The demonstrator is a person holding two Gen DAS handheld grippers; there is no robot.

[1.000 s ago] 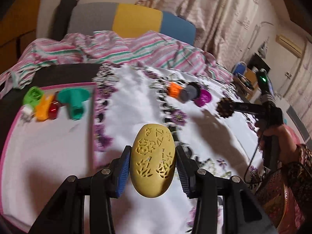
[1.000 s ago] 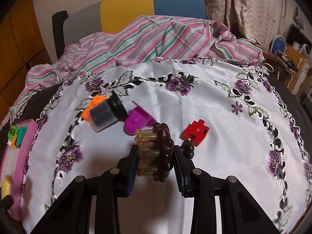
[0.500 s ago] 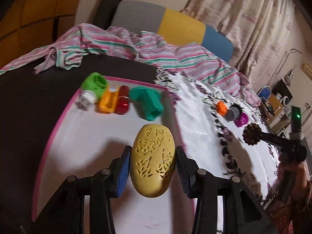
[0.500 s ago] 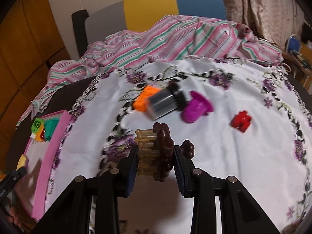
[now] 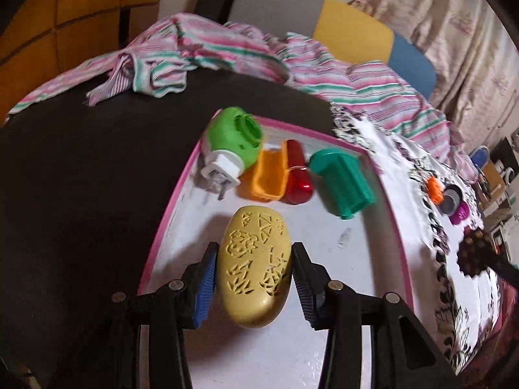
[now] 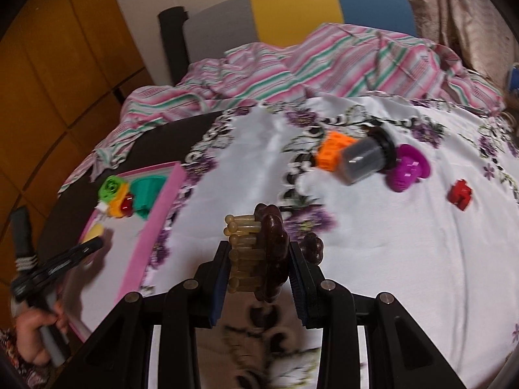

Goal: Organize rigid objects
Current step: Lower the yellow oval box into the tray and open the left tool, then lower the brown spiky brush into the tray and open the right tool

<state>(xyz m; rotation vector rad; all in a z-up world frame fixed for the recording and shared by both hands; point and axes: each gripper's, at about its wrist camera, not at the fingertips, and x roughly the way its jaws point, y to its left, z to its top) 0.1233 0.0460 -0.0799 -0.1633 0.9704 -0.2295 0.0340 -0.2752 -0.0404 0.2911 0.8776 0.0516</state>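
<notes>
Lengthwise, the yellow oval case [image 5: 254,265] points straight ahead — pinched by the left tool [image 5: 253,275] above the pink-rimmed tray [image 5: 168,207].

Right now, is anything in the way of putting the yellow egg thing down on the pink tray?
Nothing visible blocks it. The left gripper holds the yellow egg-shaped piece over a bare part of the pink-rimmed tray; the green plug and other toys sit farther back.
</notes>
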